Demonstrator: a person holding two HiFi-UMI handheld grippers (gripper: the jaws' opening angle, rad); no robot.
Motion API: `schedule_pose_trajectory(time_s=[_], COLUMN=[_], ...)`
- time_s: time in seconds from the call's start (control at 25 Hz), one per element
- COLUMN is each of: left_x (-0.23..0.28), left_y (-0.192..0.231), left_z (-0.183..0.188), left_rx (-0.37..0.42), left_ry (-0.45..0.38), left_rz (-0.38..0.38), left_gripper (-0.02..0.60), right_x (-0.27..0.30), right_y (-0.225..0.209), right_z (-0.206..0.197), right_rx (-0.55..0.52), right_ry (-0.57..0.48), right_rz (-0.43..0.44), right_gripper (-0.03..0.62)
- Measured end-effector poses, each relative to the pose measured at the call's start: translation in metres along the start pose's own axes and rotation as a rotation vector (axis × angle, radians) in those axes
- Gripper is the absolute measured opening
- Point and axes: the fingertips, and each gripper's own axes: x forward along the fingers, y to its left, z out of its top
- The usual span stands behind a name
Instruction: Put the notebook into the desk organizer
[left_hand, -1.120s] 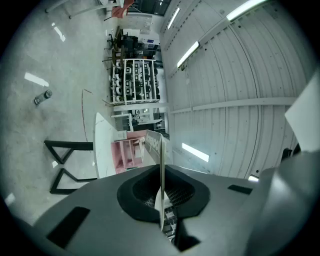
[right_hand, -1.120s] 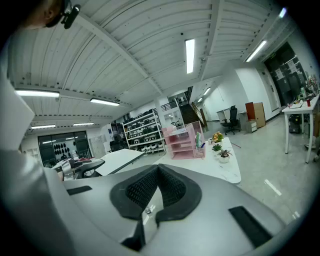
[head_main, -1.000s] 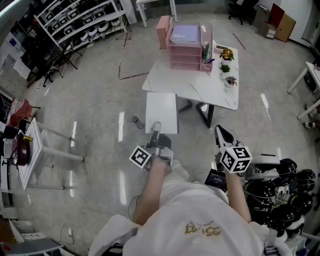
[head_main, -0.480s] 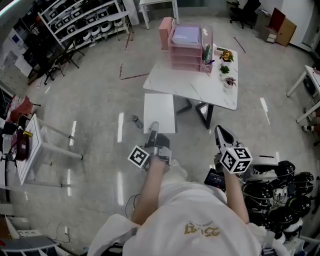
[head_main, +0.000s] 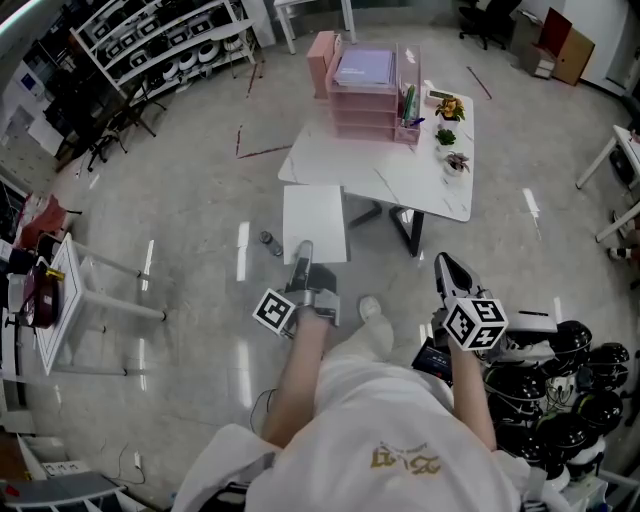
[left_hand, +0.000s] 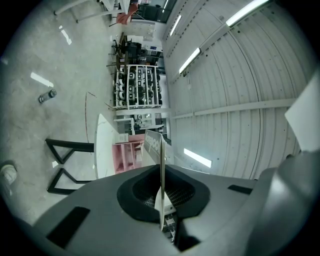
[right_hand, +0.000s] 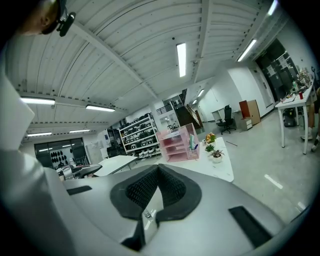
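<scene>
Over floor (head_main: 190, 200), left gripper (head_main: 303, 255) pinches apparent notebook (head_main: 314, 220) edge.

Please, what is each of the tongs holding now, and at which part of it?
The left tongs pinch the notebook at its near edge. The right tongs are shut and hold nothing.

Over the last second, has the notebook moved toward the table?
No. The notebook still has its far edge at the table's near edge, same gap from the floor bottle.
</scene>
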Motion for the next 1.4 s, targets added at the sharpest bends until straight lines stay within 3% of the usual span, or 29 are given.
schedule_pose_trajectory(time_s=[0.24,0.8,1.4], left_x=[0.062,0.254,0.327], left_y=[0.029,0.097,0.138], left_z=[-0.012,-0.007,0.001], left_rx=[-0.008,-0.045,-0.086], left_ry=[0.007,-0.022,-0.023], left_rz=[0.012,0.045,0.071], left_gripper=[0.026,0.026,0.026], right_x=[0.037,0.197,0.269], right_y=[-0.052,-0.155,-0.188], right_z=[0.007,0.061,0.063], right_rx=[0.019,0.014,0.026], right_ry=[0.016,0.076,0.139], right_rz=[-0.037,-0.047,-0.05], right_gripper=[0.012,0.012,0.012])
